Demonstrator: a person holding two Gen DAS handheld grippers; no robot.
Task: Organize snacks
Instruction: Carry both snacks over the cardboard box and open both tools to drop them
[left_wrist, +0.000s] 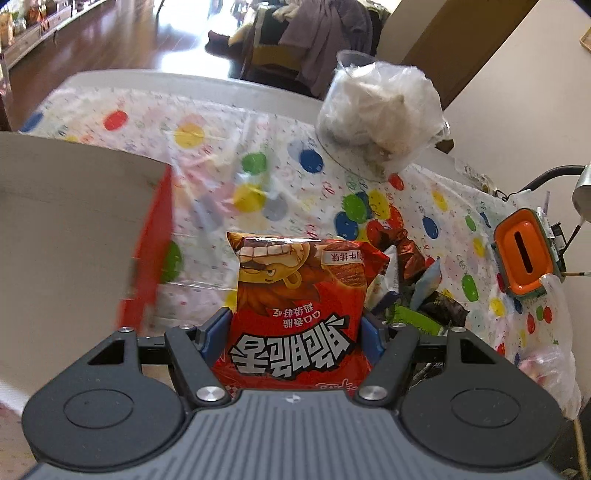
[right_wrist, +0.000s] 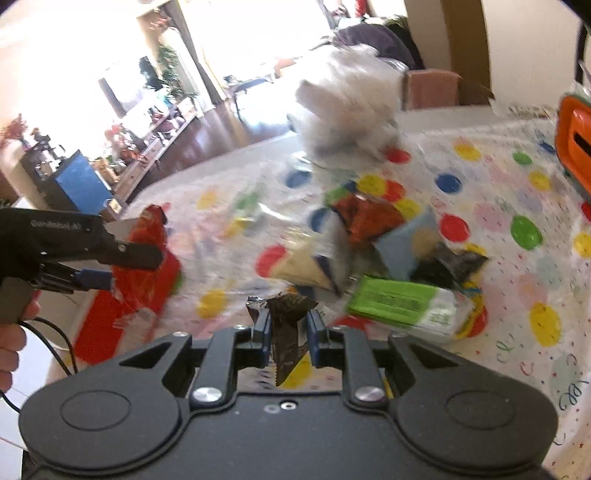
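My left gripper (left_wrist: 295, 332) is shut on a red snack bag (left_wrist: 299, 295) with a cartoon face and holds it above the table, next to a cardboard box (left_wrist: 74, 229) on the left. The right wrist view also shows the left gripper (right_wrist: 96, 266) with that red bag (right_wrist: 147, 266). My right gripper (right_wrist: 288, 332) is shut on a small dark brown packet (right_wrist: 288, 332) held above the table. A pile of loose snacks lies ahead: a green packet (right_wrist: 395, 299), a blue packet (right_wrist: 406, 243), a red-brown bag (right_wrist: 365, 218), a black packet (right_wrist: 450, 262).
A polka-dot cloth (left_wrist: 258, 147) covers the table. A clear plastic bag of white stuff (left_wrist: 380, 114) stands at the far side. An orange box with a slot (left_wrist: 524, 254) sits at the right edge. The floor and furniture lie beyond.
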